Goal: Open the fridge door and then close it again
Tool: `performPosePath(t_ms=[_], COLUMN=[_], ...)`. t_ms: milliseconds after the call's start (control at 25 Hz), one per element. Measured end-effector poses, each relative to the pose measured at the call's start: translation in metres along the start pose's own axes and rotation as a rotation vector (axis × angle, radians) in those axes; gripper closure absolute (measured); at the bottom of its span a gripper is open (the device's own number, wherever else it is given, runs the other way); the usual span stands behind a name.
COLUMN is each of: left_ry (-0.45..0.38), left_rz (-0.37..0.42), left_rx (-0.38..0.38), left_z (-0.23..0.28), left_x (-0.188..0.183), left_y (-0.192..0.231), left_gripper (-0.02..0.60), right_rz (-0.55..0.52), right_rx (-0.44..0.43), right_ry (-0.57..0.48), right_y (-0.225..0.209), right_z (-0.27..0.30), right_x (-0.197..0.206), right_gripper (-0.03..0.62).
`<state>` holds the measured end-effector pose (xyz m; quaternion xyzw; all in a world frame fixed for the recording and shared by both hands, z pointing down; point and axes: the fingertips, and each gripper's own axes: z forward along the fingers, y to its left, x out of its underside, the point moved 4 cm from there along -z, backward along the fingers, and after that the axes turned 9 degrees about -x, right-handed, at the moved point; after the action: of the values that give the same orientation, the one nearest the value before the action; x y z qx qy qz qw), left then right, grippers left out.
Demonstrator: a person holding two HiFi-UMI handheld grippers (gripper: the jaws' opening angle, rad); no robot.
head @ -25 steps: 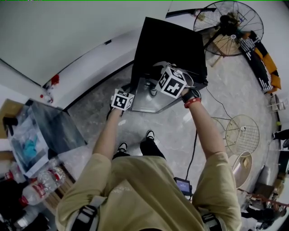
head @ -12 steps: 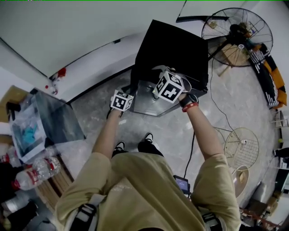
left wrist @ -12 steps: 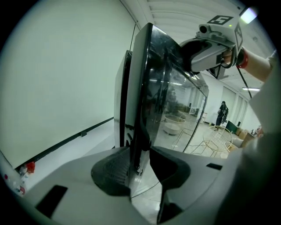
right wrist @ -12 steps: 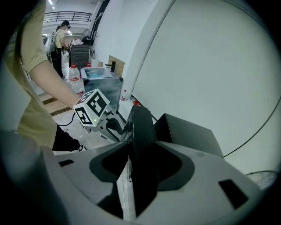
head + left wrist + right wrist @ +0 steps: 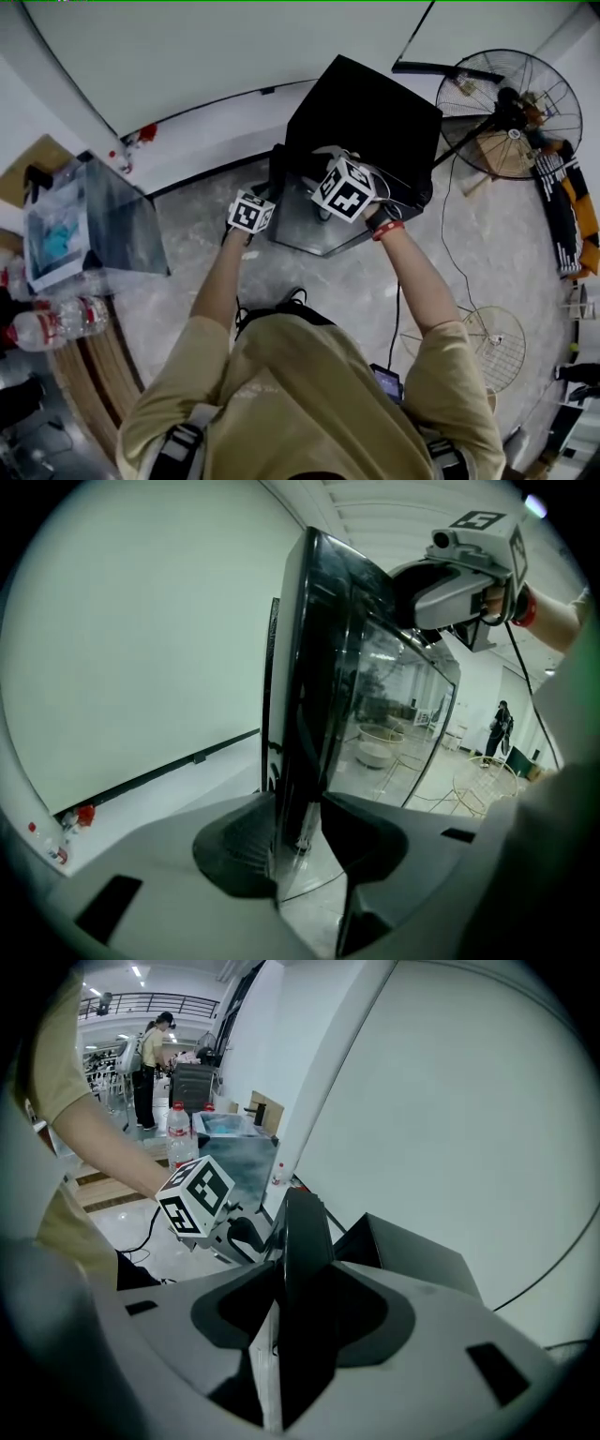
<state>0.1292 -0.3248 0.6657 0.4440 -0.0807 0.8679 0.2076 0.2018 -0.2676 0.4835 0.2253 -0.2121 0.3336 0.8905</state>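
Observation:
A small black fridge [image 5: 375,103] stands on the floor against the white wall, its glass door [image 5: 305,225] swung open towards me. My left gripper [image 5: 270,204] is at the door's left edge. In the left gripper view the dark door edge [image 5: 300,714] fills the gap between the jaws of this gripper [image 5: 300,832]. They have just opened a little. My right gripper [image 5: 317,186] comes from above and is shut on the door's top edge [image 5: 300,1232], as the right gripper view [image 5: 305,1307] shows. Each gripper shows in the other's view, the left [image 5: 258,1237] and the right [image 5: 408,583].
A standing fan [image 5: 511,112] is right of the fridge. A clear box [image 5: 84,230] and water bottles [image 5: 52,323] lie at the left. Wire fan guards [image 5: 478,347] and a cable [image 5: 401,309] lie on the floor at the right. A person [image 5: 150,1063] stands far off.
The head view has swung, so the room has slid across the picture. Both grippers stay on the open door, which looks much the same.

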Motion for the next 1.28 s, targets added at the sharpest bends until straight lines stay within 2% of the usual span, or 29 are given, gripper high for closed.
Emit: performPosePath(t_ms=[240,840,1120,1280], left_ry=[0.007,0.003,0.001,0.011], left_rz=[-0.004,-0.073,-0.073,-0.098], left_rx=[-0.026,-0.056,-0.108,-0.135], left_z=[-0.011,-0.035,-0.053,-0.064], left_x=[0.003,0.024,0.027,0.034], left_y=[-0.005,-0.021,-0.031,-0.036], left_gripper=[0.434,0.434,0.434,0.434], right_rz=[-0.016,-0.058,-0.072,-0.09], right_rx=[-0.016,-0.05,-0.055,-0.071], right_ry=[0.001,-0.004,-0.015,-0.02], right_y=[0.009,0.034,0.047,0.056], right_z=[-0.003,-0.008,-0.014,-0.016], right_x=[-0.001,-0.006,-0.003,-0.005], right_gripper=[0.39,0.39,0.39,0.39])
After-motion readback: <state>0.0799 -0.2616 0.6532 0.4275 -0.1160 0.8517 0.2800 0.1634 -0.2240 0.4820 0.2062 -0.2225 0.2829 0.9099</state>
